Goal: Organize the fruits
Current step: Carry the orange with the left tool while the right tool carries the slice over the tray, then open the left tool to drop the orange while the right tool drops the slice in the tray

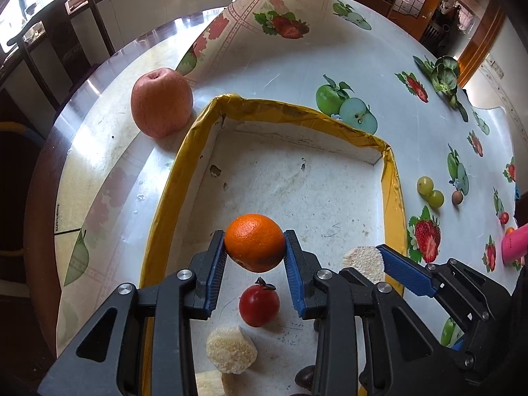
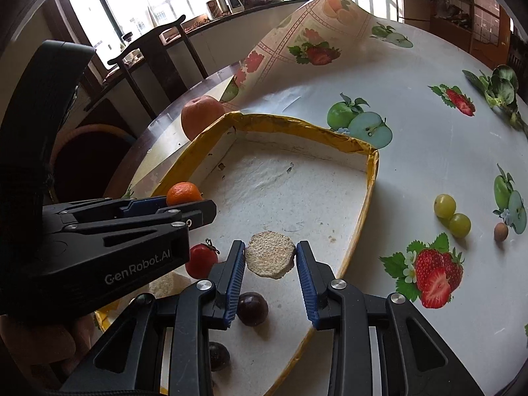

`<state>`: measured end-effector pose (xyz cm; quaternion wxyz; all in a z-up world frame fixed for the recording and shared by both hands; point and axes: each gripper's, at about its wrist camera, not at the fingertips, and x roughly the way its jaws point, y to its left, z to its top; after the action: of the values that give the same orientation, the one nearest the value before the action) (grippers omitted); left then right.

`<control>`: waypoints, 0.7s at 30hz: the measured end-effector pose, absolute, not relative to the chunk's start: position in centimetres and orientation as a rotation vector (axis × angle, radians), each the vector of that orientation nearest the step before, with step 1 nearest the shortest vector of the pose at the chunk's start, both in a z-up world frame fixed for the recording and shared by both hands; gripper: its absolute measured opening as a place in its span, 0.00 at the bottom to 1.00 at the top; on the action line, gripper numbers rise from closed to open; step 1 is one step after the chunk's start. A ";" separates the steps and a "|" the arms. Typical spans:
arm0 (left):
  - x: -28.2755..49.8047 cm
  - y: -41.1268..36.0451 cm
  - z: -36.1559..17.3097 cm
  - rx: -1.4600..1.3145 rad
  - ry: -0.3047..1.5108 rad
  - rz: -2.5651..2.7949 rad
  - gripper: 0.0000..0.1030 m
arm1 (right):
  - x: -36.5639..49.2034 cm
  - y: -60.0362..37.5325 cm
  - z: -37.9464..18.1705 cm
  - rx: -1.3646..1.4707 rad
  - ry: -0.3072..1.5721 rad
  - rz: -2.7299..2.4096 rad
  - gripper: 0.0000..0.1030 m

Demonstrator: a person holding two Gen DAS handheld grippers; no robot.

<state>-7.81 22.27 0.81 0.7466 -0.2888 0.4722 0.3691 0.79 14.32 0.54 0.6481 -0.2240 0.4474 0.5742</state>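
My left gripper (image 1: 254,247) is shut on an orange tangerine (image 1: 254,247) and holds it above the yellow-rimmed tray (image 1: 171,178). My right gripper (image 2: 270,257) is shut on a beige sesame-crusted round cake (image 2: 270,259) over the same tray (image 2: 369,178). A red cherry tomato (image 1: 259,307) and another beige cake (image 1: 231,349) lie on the tray floor below the left gripper. Two dark plums (image 2: 252,308) lie under the right gripper. A large apple (image 1: 161,102) stands on the table beyond the tray's far left corner.
Two green grapes (image 2: 452,216) and a small brown fruit (image 2: 501,231) lie on the fruit-print tablecloth (image 2: 429,99) right of the tray. A leafy green vegetable (image 2: 501,90) lies at the far right. The cloth's far edge is curled up. A wooden chair (image 2: 158,52) stands beyond the table.
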 end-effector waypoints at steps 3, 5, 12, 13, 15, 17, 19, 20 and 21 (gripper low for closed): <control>-7.4 22.2 -0.2 -0.636 1.055 0.796 0.31 | 0.8 15.0 -0.4 -0.537 1.025 1.308 0.31; -7.2 22.2 -1.0 -0.636 1.073 0.794 0.31 | 0.7 15.1 -1.0 -0.559 1.026 1.308 0.31; -7.2 22.5 -2.1 -0.657 1.107 0.810 0.37 | -0.1 15.4 -1.7 -0.622 0.981 1.323 0.34; -7.1 22.5 -2.1 -0.650 1.114 0.822 0.41 | -0.2 15.4 -1.7 -0.632 0.979 1.318 0.34; -7.3 22.5 -1.7 -0.648 1.109 0.831 0.43 | -0.1 15.4 -1.7 -0.629 0.987 1.323 0.35; -7.7 22.3 -1.2 -0.652 1.092 0.837 0.49 | 0.0 15.0 -1.5 -0.615 0.991 1.325 0.37; -8.1 22.0 -0.6 -0.645 1.078 0.845 0.52 | -0.1 14.6 -1.1 -0.609 0.980 1.324 0.42; -8.3 21.9 -0.3 -0.647 1.072 0.844 0.52 | -0.1 14.3 -0.8 -0.603 0.978 1.325 0.42; -8.4 21.7 -0.1 -0.650 1.069 0.845 0.52 | -0.2 14.0 -0.6 -0.598 0.978 1.327 0.42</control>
<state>-8.45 21.66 -0.13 0.7284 -0.2949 0.4851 0.3835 -0.15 13.96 -0.60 0.6399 -0.2621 0.4286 0.5816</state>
